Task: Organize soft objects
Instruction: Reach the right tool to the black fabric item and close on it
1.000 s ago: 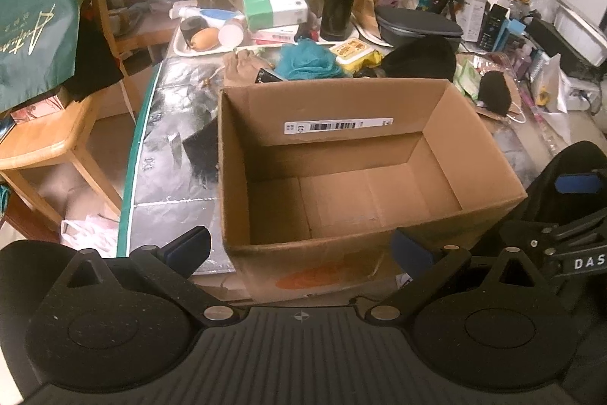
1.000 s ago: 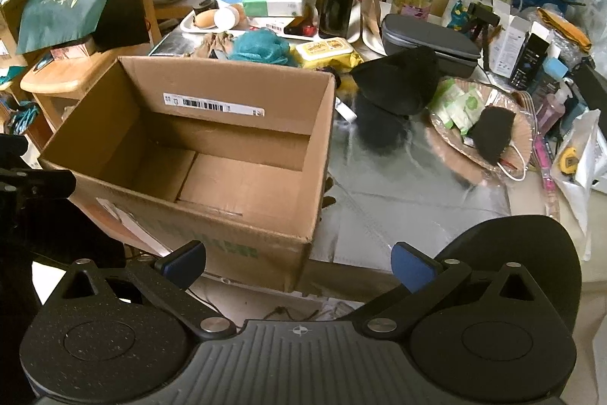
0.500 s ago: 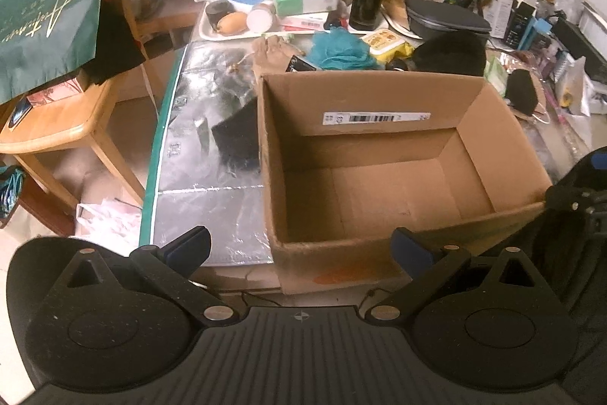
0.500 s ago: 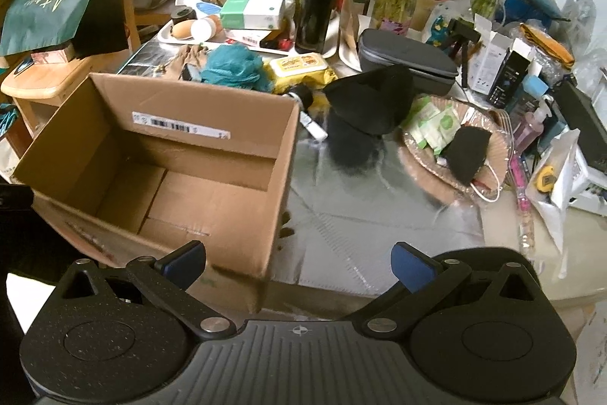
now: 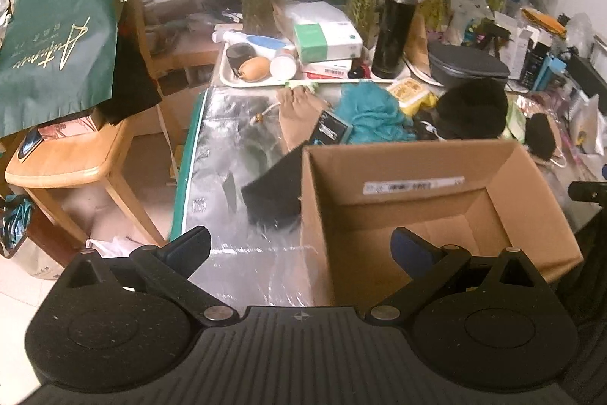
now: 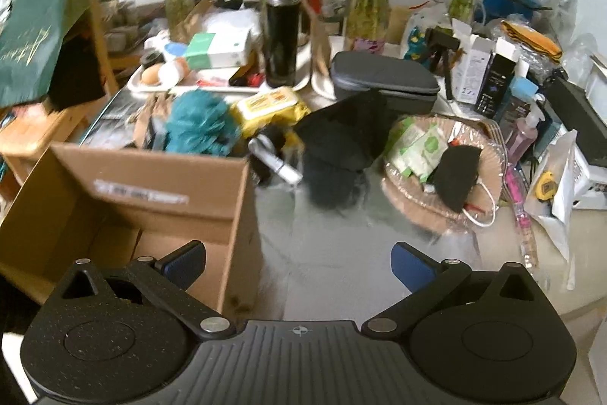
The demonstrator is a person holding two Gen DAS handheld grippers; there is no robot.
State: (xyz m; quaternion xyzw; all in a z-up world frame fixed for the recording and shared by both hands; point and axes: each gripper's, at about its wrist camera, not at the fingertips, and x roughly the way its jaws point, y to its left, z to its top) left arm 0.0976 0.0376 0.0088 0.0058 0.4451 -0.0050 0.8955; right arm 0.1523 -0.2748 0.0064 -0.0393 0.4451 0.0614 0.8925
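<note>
An empty cardboard box [image 5: 428, 211] [image 6: 125, 200] stands on the foil-covered table. Behind it lie a teal mesh sponge [image 5: 370, 112] [image 6: 199, 128], a tan drawstring pouch [image 5: 299, 109], a black cap [image 5: 474, 109] [image 6: 341, 131] and a black face mask [image 6: 455, 173] [image 5: 538, 135] on a wicker plate. A black cloth [image 5: 273, 192] lies left of the box. My left gripper [image 5: 299, 249] is open over the box's near left corner. My right gripper [image 6: 297, 260] is open above the foil just right of the box. Neither holds anything.
A white tray [image 5: 235, 78] with an egg and small jars, a black flask [image 5: 394, 25] [image 6: 280, 29], a grey case [image 6: 383, 80], yellow wipes [image 6: 269, 105] and glass vases crowd the back. A wooden chair [image 5: 64, 162] with a green bag [image 5: 60, 37] stands at the left.
The left gripper has shifted left, so the box now sits to its right. The right gripper has moved right and forward toward the cap and the mask. Both stay open.
</note>
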